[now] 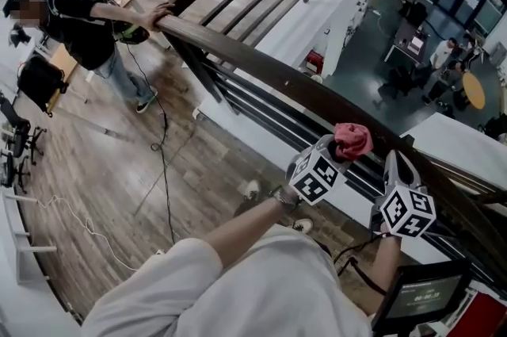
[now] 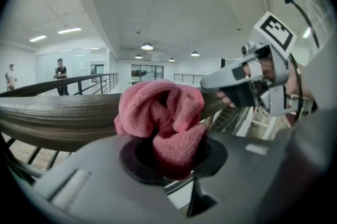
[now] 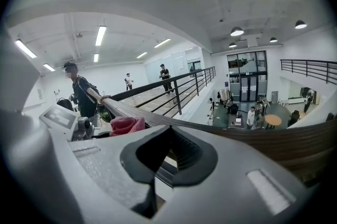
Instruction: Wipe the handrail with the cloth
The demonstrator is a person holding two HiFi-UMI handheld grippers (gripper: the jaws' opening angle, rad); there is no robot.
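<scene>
Left gripper (image 1: pixel 341 148) has fingers clamped on the bunched pink cloth (image 1: pixel 353 139) atop the wooden handrail (image 1: pixel 261 66), right gripper (image 1: pixel 395 163) fingers closed empty just beside it: press down, drag steadily along rail.

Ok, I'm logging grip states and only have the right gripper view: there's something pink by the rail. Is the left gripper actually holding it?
Observer: Yes, the left gripper is shut on the pink cloth, which is bunched between its jaws.
Operator: Is it on the rail?
Observer: In the head view it sits on top of the handrail.
Operator: Where's my gripper from there?
Observer: The right gripper is just right of the cloth, its tip at the rail.
</scene>
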